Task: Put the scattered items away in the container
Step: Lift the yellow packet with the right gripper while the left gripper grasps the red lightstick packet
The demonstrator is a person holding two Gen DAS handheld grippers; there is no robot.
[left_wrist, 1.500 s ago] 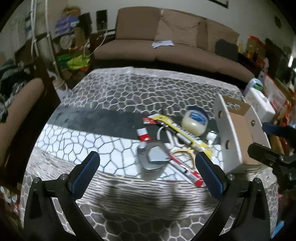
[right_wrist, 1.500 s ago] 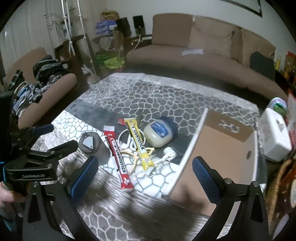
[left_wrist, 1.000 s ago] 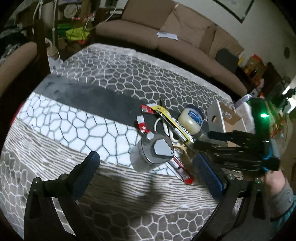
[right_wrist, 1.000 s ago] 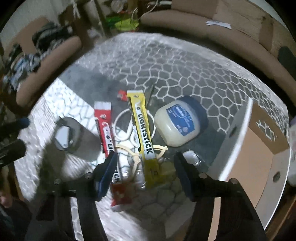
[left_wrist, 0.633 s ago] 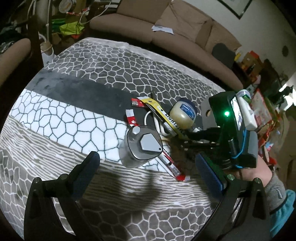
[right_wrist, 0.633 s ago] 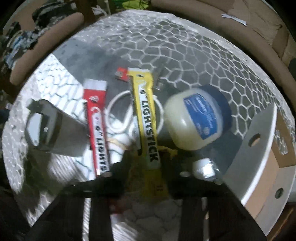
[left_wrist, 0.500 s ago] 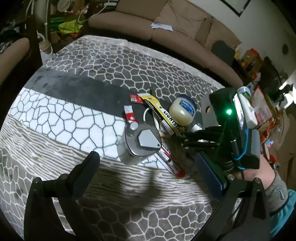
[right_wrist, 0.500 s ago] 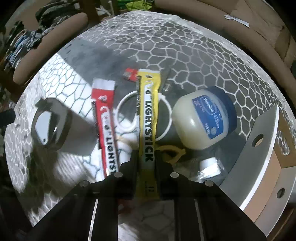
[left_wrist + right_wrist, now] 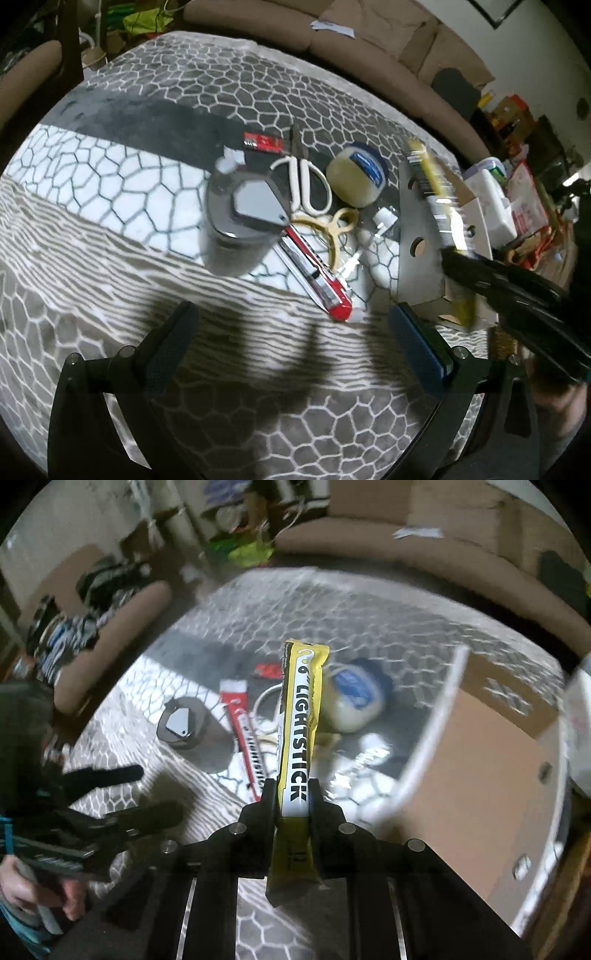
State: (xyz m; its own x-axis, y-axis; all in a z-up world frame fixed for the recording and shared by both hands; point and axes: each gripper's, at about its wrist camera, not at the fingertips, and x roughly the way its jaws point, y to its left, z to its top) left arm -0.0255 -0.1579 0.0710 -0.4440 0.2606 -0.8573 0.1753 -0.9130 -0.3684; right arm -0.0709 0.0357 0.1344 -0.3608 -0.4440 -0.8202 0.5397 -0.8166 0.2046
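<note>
Two blue-padded fingers of left gripper spread wide, nothing between, over patterned blanket. Ahead: grey lidded tumbler, red lightstick, white scissors, petroleum jelly jar, cardboard box to the right. Blurred yellow lightstick raised before box, clamped in right gripper. From right wrist: right gripper pinched narrow on yellow lightstick, lifted off blanket; cardboard box open at right; tumbler, red lightstick, jelly jar below.

Patterned blanket bears scissors, jar, possibly box.
</note>
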